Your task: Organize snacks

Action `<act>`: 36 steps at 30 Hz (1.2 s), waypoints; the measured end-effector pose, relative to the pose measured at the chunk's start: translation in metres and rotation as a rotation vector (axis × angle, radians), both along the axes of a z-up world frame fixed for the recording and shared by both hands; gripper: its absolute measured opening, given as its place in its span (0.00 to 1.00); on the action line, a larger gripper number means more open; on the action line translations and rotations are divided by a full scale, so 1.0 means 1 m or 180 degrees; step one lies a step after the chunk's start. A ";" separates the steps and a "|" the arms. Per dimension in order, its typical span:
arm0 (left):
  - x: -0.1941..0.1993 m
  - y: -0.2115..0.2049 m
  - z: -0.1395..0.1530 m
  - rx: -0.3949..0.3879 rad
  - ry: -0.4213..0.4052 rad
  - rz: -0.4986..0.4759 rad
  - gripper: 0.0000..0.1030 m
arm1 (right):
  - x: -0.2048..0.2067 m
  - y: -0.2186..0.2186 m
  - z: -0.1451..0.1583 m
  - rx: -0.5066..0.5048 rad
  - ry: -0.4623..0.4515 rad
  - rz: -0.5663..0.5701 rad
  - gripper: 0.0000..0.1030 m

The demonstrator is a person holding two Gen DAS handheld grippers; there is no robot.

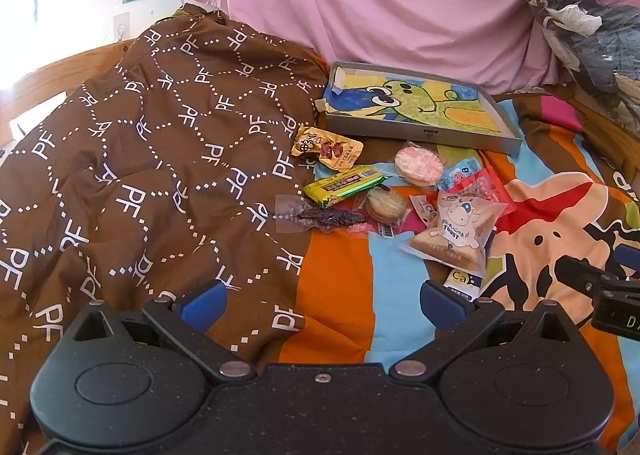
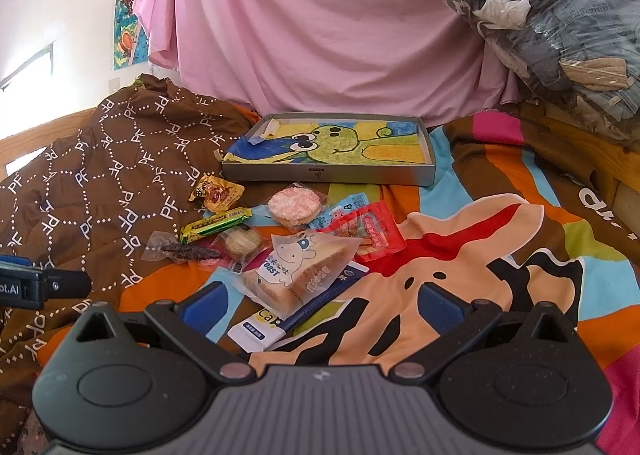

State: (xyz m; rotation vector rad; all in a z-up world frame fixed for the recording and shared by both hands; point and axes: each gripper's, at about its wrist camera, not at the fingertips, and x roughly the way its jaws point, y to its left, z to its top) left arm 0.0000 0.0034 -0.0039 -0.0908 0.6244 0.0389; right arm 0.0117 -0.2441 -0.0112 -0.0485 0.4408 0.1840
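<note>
Several wrapped snacks lie loose on a colourful bedsheet: a toast bag (image 1: 454,231) (image 2: 296,267), a pink round cracker (image 1: 419,165) (image 2: 294,207), a green bar (image 1: 344,185) (image 2: 216,223), a yellow date packet (image 1: 326,149) (image 2: 218,191), a dark dried-meat pouch (image 1: 324,217) (image 2: 186,251), a red packet (image 2: 374,233) and a white-and-blue stick pack (image 2: 260,325). Behind them sits a shallow grey box (image 1: 424,131) (image 2: 328,175) lined with a frog drawing. My left gripper (image 1: 322,303) and right gripper (image 2: 322,305) both hover open and hold nothing, short of the pile.
A brown patterned quilt (image 1: 140,159) (image 2: 120,159) is heaped on the left, touching the snacks. A pink sheet (image 1: 380,3) hangs behind, and a plastic-wrapped bundle of clothes (image 2: 560,23) sits at the right. A wooden bed frame (image 2: 580,127) edges the bed.
</note>
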 end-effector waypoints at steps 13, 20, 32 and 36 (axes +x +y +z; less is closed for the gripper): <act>-0.002 0.001 0.001 -0.0025 -0.0020 0.0028 0.99 | 0.000 0.001 0.004 -0.0017 -0.0003 0.0012 1.00; -0.001 0.002 0.002 -0.0038 -0.0026 0.0036 0.99 | 0.000 0.001 0.003 -0.0039 -0.0002 0.0017 1.00; 0.002 0.004 0.000 -0.0038 0.0013 0.0049 0.99 | 0.001 0.003 0.003 -0.0080 0.0026 0.0027 1.00; 0.007 0.003 -0.002 -0.0012 0.0099 0.0063 0.99 | 0.003 0.004 0.006 -0.0062 0.0069 0.0038 1.00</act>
